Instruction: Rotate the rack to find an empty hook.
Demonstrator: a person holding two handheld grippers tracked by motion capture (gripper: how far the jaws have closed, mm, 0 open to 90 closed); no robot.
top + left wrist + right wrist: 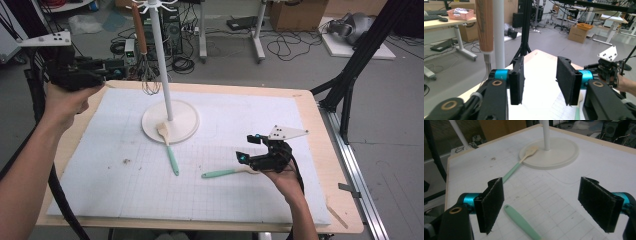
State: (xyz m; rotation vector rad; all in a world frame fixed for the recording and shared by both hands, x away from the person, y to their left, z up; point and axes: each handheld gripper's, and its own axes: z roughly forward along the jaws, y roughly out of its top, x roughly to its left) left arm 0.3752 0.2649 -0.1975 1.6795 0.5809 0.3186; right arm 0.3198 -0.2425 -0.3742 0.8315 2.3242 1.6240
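Right claw [248, 152], spread and empty, hovers over the green-handled utensil [222, 173] just below; lower squarely before pinching its handle.

Soft, even room light is falling from above, leaving only faint shadows on the white mat [225, 165]. The high view is looking slightly hazy and low in detail. Toward six o'clock, the near gripper bodies are blurring in both gripper views.

Wooden-handled wire whisk [485, 27] beside the white stand pole [498, 32], handle top cut off by the frame, wires hidden behind the left gripper [540, 80], mint-handled spatula [522, 222] near the pole's round base [554, 153], head cut off below.
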